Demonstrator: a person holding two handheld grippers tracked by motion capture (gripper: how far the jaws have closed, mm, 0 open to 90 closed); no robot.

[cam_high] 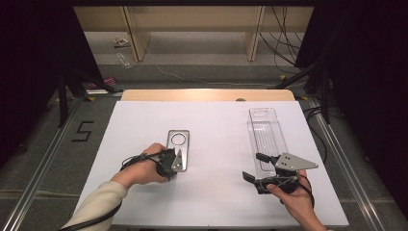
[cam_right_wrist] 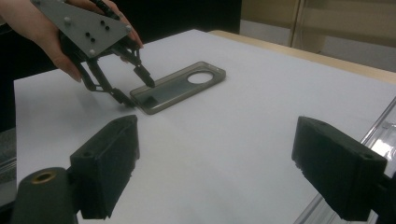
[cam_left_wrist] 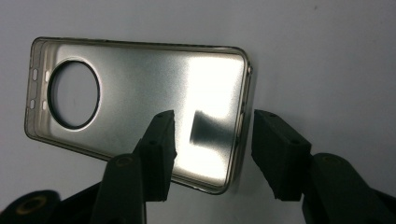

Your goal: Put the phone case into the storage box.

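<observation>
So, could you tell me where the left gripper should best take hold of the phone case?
Probably the short end of the phone case opposite the camera hole, from above. It lies flat, open side up, so one pad of the left gripper goes inside and one outside that low rim.

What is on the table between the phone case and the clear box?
Nothing. In the high view, bare white table separates the phone case from the clear box.
</observation>
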